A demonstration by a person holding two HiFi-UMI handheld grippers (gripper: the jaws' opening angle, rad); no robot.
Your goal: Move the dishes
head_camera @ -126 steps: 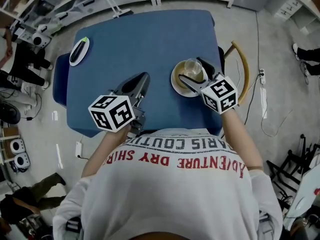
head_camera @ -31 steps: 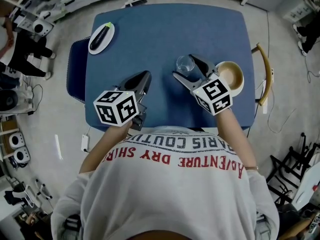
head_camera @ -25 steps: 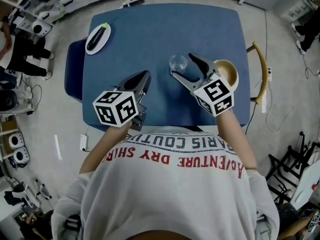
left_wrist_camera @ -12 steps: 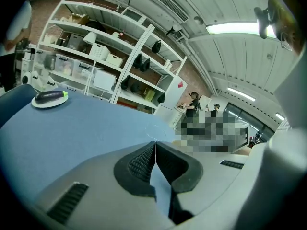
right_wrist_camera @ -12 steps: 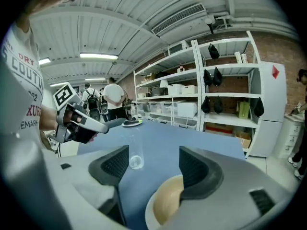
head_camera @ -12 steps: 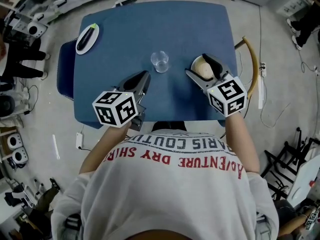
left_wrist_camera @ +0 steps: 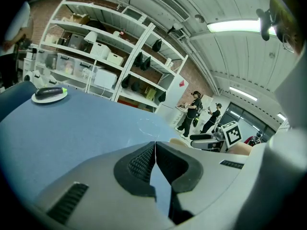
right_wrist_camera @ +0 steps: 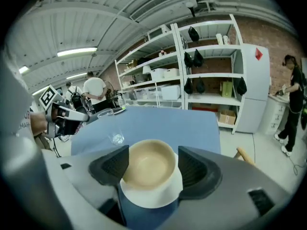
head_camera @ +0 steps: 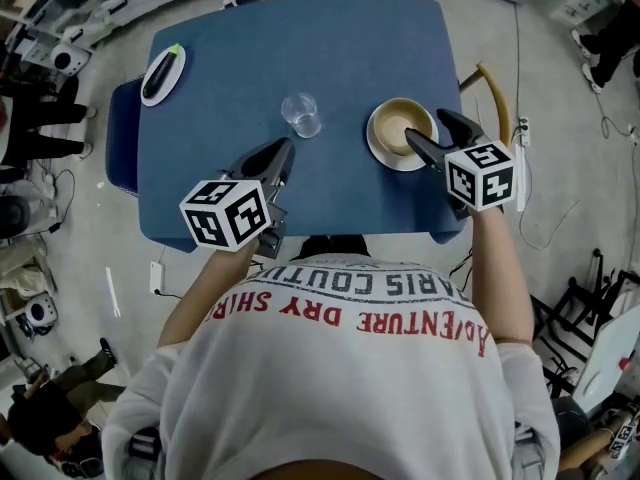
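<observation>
A tan bowl [head_camera: 402, 126] sits on a white saucer [head_camera: 385, 154] at the right of the blue table [head_camera: 230, 118]. My right gripper [head_camera: 434, 134] is open at the bowl's near right side. In the right gripper view the bowl [right_wrist_camera: 148, 164] lies between the spread fingers [right_wrist_camera: 114, 166] of that gripper [right_wrist_camera: 152, 158], over the saucer [right_wrist_camera: 152, 195]. An empty clear glass [head_camera: 300, 115] stands alone mid-table, also seen as the glass [right_wrist_camera: 115, 126]. My left gripper [head_camera: 277, 156] is shut and empty near the front edge, its jaws pressed together [left_wrist_camera: 154, 150].
A white plate with a dark eggplant [head_camera: 162, 72] lies at the far left corner, seen too as the plate [left_wrist_camera: 49, 94]. A blue chair [head_camera: 120, 153] stands left of the table, a wooden chair back [head_camera: 492, 93] right of it. Shelves and people stand beyond.
My right gripper let go of the glass mid-table and swung right, so the bowl is now between its open jaws. The left gripper stayed put.
</observation>
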